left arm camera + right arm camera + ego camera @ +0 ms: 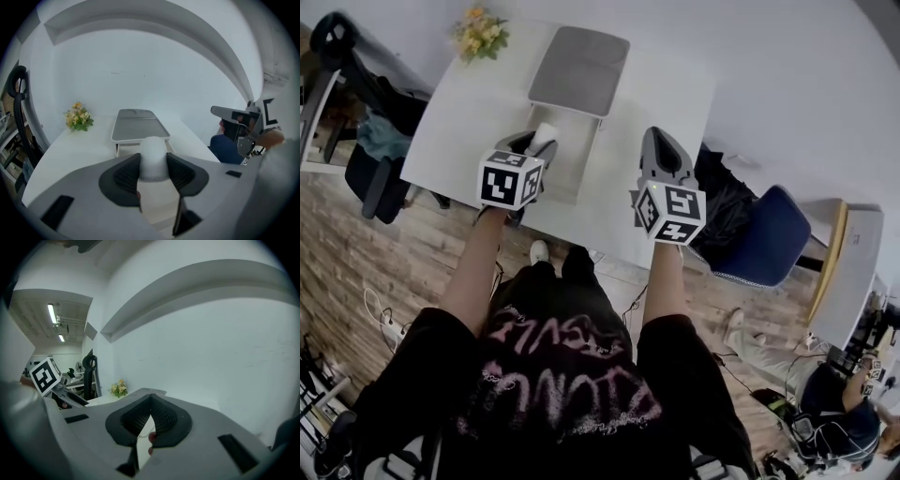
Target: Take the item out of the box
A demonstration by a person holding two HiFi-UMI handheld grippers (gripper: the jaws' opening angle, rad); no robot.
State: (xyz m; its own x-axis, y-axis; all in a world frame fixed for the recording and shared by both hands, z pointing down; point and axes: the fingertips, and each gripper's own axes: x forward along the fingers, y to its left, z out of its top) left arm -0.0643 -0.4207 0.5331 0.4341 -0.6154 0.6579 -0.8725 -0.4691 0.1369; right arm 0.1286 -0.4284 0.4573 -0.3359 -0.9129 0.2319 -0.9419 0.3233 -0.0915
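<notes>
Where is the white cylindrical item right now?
Left of centre in the head view, the white cylindrical item is clamped in the left gripper, over the open white box.

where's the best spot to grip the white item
Its curved sides, one pad on each, coming from the person's side as the left gripper does: the white item looks like a slim cylinder that fits between the pads.

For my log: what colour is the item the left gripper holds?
White item; left gripper view.

White table (pixel 656 103), grey box lid (pixel 579 70), white item (pixel 543 135), yellow flowers (pixel 481 33) upper left, blue chair (pixel 764 239) at right, brown wood-grain floor (pixel 356 253), black shirt (pixel 553 375) lettered pink.
</notes>
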